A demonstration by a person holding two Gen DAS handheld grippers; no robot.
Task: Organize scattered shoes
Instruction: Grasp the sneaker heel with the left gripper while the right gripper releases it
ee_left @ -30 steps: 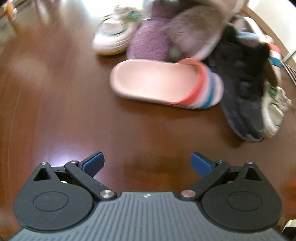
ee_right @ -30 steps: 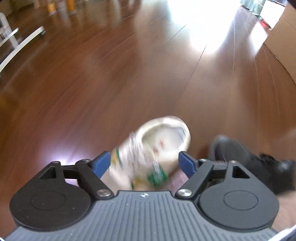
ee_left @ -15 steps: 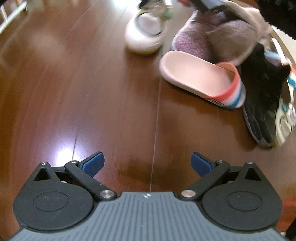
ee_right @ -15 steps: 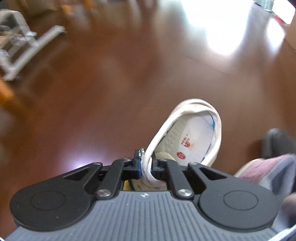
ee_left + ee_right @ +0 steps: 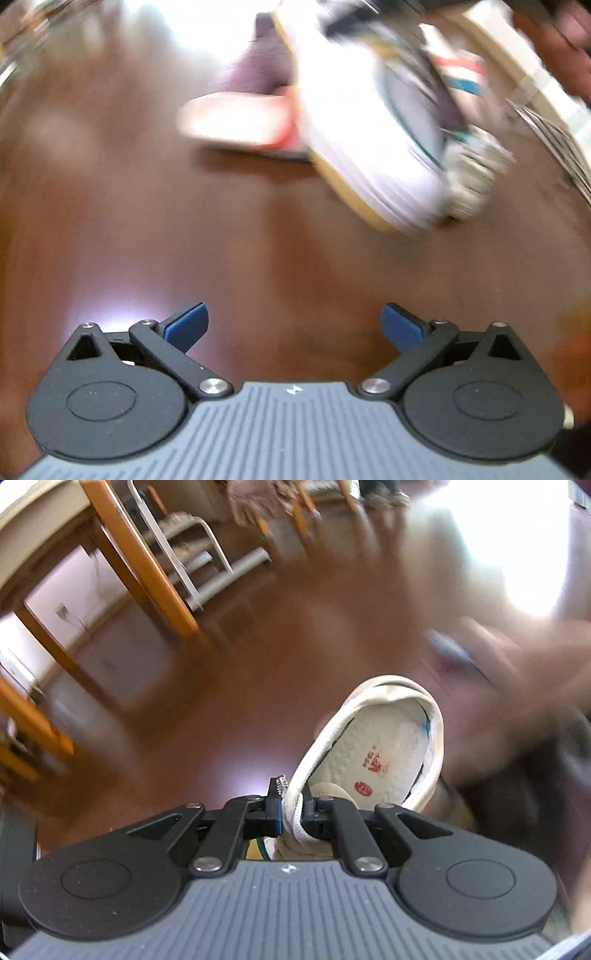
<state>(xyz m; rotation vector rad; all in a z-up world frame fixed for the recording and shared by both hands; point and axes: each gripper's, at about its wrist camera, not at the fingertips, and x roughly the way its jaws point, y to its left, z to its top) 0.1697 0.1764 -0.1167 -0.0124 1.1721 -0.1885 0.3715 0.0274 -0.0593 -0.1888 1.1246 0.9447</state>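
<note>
My right gripper (image 5: 295,814) is shut on the collar of a white sneaker (image 5: 384,749), which hangs off the floor with its insole facing me. In the left wrist view the same white sneaker (image 5: 369,122) shows blurred in the air, tan sole toward me, above the shoe pile. Under it lie a pink slide sandal (image 5: 236,120) with striped strap and a purple fuzzy slipper (image 5: 255,70). My left gripper (image 5: 293,326) stands open over bare floor, nothing between its blue fingertips (image 5: 186,323).
Brown wood floor all around. Wooden table legs (image 5: 144,561) and a white metal rack (image 5: 192,561) stand at the upper left of the right wrist view. A pale baseboard edge (image 5: 517,62) runs at the upper right of the left wrist view.
My right gripper closed on the white sneaker's collar and lifted it away across the floor. My left gripper stayed open and shifted, so the pile now sits higher and blurred in view.
</note>
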